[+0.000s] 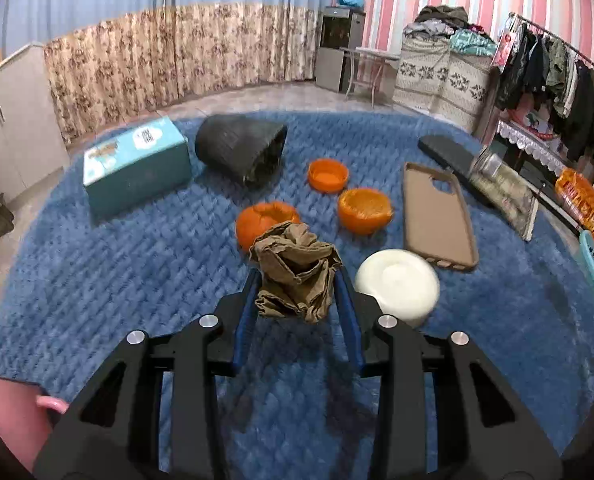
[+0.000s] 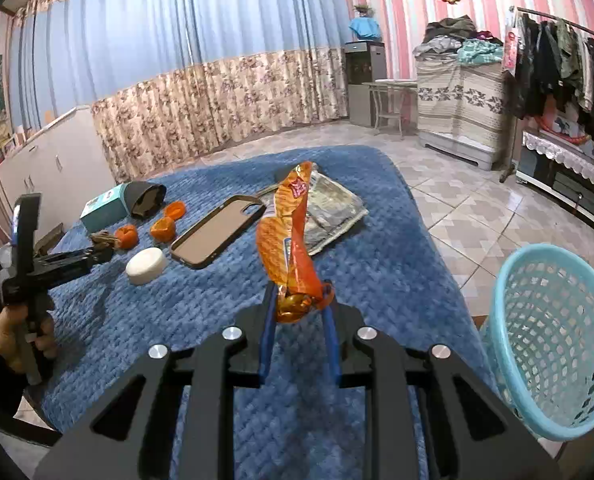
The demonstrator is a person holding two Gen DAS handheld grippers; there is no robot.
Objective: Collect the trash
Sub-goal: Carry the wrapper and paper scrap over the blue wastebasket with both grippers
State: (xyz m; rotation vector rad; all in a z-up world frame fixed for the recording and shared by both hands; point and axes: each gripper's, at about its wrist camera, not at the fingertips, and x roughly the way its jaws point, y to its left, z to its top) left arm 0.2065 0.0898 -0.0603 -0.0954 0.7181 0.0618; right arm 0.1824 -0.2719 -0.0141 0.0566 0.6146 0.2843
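Blue quilted cloth [image 1: 97, 288] covers the table that fills the lower half of both views, with striped curtains and pink-striped walls behind.

At the centre of the left wrist view, the left gripper [image 1: 297, 280] has its jaws clenched on a crumpled wad of brown paper [image 1: 295, 270]; the pads press it from both sides, and it looks to be just clear of the cloth, though I cannot tell for sure. At the centre of the right wrist view, the right gripper [image 2: 299, 298] pinches the twisted bottom end of a long orange plastic snack wrapper [image 2: 291, 236], which stands up in the air above the table. A light blue plastic mesh basket [image 2: 553, 344], the likely bin, sits at the lower right of that view, beside the table edge; what shows of its inside looks empty.

Judged from this, 2 pieces are in hand and neither is binned yet. Left on the cloth above the paper wad are 3 orange peel pieces [image 1: 364, 210]. A white round bowl turned upside down [image 1: 397, 282], a brown phone case [image 1: 437, 216], a teal cardboard box [image 1: 137, 164] and a dark tipped-over cup [image 1: 241, 148] look like keepers rather than trash.
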